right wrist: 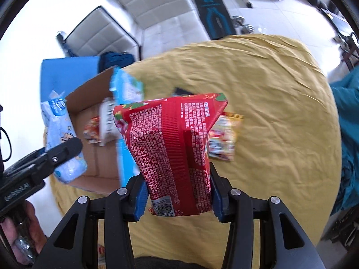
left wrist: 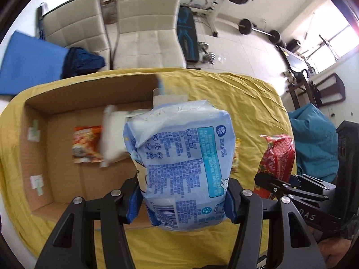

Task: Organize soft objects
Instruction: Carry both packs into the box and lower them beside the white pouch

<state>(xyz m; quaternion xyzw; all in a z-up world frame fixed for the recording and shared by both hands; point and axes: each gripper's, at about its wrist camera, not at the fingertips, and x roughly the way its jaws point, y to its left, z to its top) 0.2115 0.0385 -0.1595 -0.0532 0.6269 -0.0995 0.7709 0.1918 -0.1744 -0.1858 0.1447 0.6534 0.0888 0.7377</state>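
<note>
Between my left gripper's point(left wrist: 182, 198) blue pads sits a pale blue soft pack point(left wrist: 179, 157), clamped; my right gripper point(right wrist: 179, 196) pinches a red packet point(right wrist: 172, 152). Both hang above the yellow-covered table point(right wrist: 280, 112), apparently bound for the cardboard box point(left wrist: 67, 103), which already holds an orange packet point(left wrist: 86, 144).

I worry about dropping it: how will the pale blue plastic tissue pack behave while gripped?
The pale blue plastic tissue pack probably squashes easily: it narrows where the left claw pinches it. Its glossy, wrinkled film may be slippery. It stands above the pads without drooping, so it seems light.
</note>
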